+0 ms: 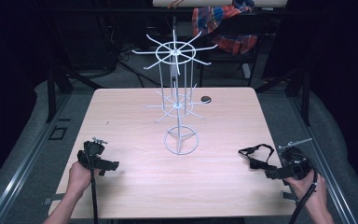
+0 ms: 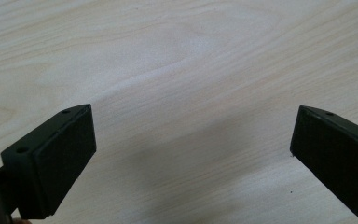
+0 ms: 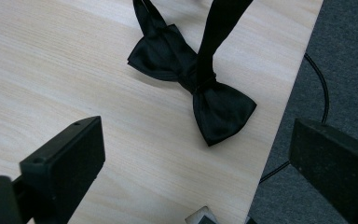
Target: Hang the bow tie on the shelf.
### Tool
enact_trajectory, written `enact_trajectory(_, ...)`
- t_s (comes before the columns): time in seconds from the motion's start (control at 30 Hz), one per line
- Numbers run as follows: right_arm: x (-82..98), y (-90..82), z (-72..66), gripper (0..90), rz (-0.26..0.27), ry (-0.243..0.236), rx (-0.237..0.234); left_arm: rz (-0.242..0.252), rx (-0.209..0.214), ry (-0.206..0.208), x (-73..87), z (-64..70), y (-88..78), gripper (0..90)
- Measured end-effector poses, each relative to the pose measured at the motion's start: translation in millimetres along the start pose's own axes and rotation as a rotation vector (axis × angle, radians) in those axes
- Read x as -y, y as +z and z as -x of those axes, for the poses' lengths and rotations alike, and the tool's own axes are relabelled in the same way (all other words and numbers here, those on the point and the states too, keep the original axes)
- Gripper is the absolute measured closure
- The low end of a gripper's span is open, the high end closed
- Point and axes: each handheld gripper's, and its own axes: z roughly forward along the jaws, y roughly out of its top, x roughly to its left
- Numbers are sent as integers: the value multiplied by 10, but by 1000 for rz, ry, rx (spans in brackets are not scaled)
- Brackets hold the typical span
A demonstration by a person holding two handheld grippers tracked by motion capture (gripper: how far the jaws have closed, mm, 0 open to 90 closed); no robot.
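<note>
A black bow tie (image 3: 200, 88) with a strap loop lies flat near the table's right edge (image 1: 256, 157). My right gripper (image 3: 196, 163) hovers just short of it, jaws wide apart and empty; in the high view it sits at the front right (image 1: 279, 172). A white wire display rack (image 1: 179, 100) with two tiers of radiating hooks stands upright mid-table. My left gripper (image 2: 191, 144) is open over bare wood at the front left (image 1: 107, 164), nothing between its jaws.
The light wooden table (image 1: 135, 186) has a small dark round object (image 1: 206, 99) behind the rack. Its right edge (image 3: 279, 116) drops to grey carpet with a cable. A plaid cloth (image 1: 223, 25) hangs on a frame at the back.
</note>
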Motion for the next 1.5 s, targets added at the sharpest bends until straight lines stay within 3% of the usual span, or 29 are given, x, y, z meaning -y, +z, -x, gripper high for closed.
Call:
enact_trajectory(0.23, 8, 10, 34, 0, -6, -21, 0, 1, -1, 4, -12, 27, 6, 1)
enact_trajectory(0.33, 14, -5, 48, 0, 28, -15, -4, -4, -4, 4, -6, 19, 9, 1)
enact_trajectory(0.5, -3, 3, 45, 0, 31, -45, -23, -5, -3, 6, -1, 19, -7, 1)
enact_trajectory(0.6, -16, -16, 37, 0, 58, -51, -25, -2, -6, 3, 6, 19, -10, 1)
enact_trajectory(1.23, -152, 13, 23, 0, 73, -78, 14, -5, -12, 3, 9, 17, -5, 1)
enact_trajectory(1.5, -271, 37, 41, 0, 81, -68, 21, -9, -19, 4, 8, 31, -1, 1)
